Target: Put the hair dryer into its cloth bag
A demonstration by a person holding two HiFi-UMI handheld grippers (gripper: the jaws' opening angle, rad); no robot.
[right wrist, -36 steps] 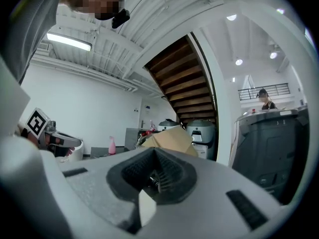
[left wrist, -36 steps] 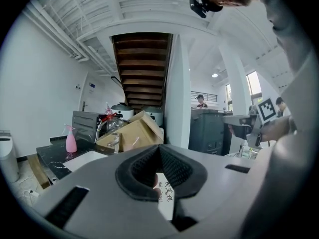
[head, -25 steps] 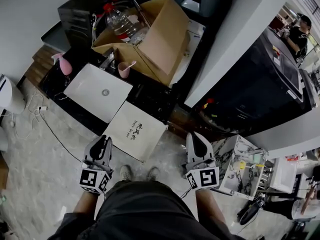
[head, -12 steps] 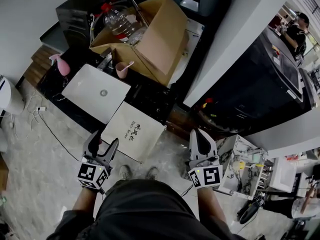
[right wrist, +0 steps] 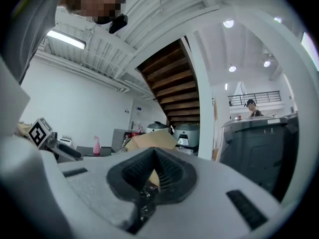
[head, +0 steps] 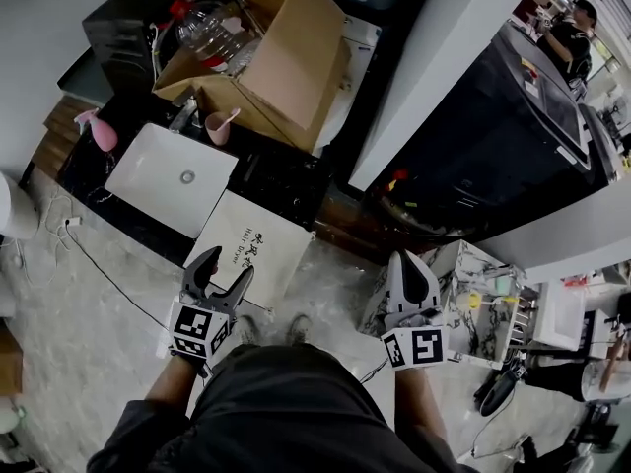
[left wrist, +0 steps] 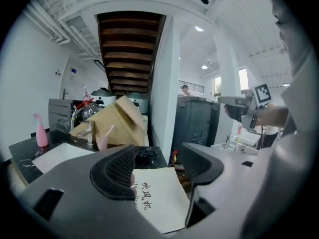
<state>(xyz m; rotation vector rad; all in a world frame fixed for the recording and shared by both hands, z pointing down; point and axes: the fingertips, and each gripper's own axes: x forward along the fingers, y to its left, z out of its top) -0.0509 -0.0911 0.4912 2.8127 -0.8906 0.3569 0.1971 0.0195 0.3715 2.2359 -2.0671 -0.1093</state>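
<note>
The cream cloth bag (head: pixel 251 252) with dark print lies flat at the front edge of the black counter (head: pixel 286 190). In the left gripper view the cloth bag (left wrist: pixel 162 200) shows just beyond the jaws. Past it lies a black corded thing (left wrist: pixel 145 156), seemingly the hair dryer, though hard to make out. My left gripper (head: pixel 224 269) is open and empty, its tips at the bag's near left corner. My right gripper (head: pixel 410 270) is shut on nothing and held off to the right of the bag, over the floor.
A white sink (head: pixel 163 175) sits left of the bag, with a pink cup (head: pixel 219 126) and a pink spray bottle (head: pixel 97 131) behind it. An open cardboard box (head: pixel 281 62) stands at the back. A marble shelf (head: pixel 483 308) is right of my right gripper.
The left jaws have gone from shut to wide open, and that gripper has moved in toward the bag's near corner. The right gripper has shifted a little to the right, still shut.
</note>
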